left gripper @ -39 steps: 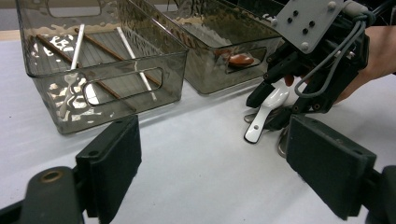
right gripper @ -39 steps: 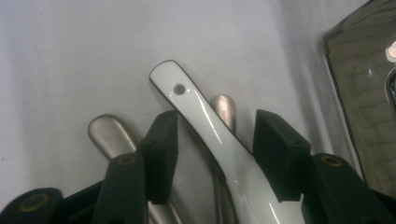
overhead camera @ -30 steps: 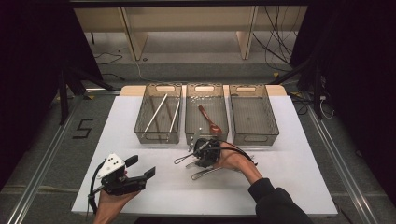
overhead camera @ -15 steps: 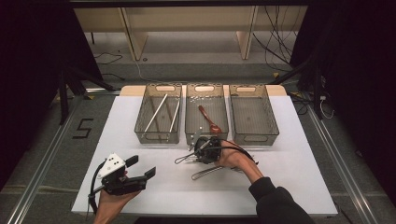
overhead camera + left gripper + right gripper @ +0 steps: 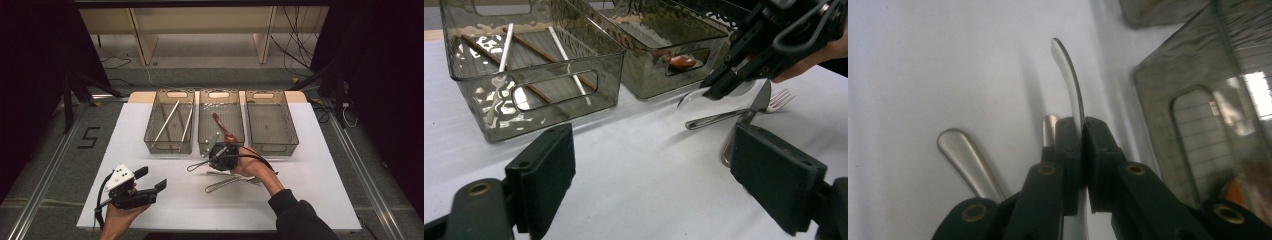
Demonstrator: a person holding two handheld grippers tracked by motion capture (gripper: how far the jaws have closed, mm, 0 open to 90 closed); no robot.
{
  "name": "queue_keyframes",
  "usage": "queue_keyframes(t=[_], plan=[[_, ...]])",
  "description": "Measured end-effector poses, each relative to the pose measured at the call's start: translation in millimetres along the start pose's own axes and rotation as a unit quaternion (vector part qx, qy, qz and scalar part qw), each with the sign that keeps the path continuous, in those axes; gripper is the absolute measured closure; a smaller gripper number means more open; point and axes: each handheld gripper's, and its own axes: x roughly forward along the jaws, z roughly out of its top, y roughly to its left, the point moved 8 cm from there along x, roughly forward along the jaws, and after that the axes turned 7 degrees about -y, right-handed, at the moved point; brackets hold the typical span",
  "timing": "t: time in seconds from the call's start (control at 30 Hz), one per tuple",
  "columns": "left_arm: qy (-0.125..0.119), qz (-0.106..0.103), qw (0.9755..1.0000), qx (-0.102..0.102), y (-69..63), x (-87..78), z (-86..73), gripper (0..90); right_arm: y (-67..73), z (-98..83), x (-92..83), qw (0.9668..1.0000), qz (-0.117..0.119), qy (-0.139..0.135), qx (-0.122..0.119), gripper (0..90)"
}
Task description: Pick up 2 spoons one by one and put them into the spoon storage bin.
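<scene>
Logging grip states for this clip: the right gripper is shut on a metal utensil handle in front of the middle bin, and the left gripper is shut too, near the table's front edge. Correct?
Not quite. The left gripper is open: the left gripper view shows its jaws wide apart with nothing between them. The rest holds: the right gripper is shut on the metal utensil handle in front of the middle bin.
</scene>
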Motion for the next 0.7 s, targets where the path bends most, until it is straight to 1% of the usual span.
queue_keyframes(t=[0.13,0.2,0.3,0.43,0.53,0.7], plan=[[-0.001,0.0,1.0,-0.003,0.3,-0.2,0.2,18.0,-3.5,5.7,-10.3,0.9996,-0.003,-0.021,0.019,86.2],[-0.002,0.0,1.0,-0.003,0.7,-0.3,0.2,18.0,-5.6,7.9,-15.5,0.9992,-0.006,-0.027,0.029,86.1],[-0.002,0.0,1.0,-0.002,0.9,-0.6,0.3,18.0,-10.4,10.8,-21.2,0.998,-0.012,-0.042,0.046,86.1],[-0.003,-0.001,1.0,-0.003,1.7,-0.6,0.2,18.0,-16.2,12.7,-27.9,0.9964,-0.015,-0.057,0.061,86.1],[-0.003,0.001,1.0,-0.003,2.5,-0.7,0.1,18.0,-20.3,14.7,-33.2,0.995,-0.018,-0.066,0.073,86.1],[-0.003,0.002,1.0,-0.003,2.9,-0.6,0.0,18.0,-27.2,21.4,-43.1,0.9911,-0.025,-0.086,0.099,86.1]])
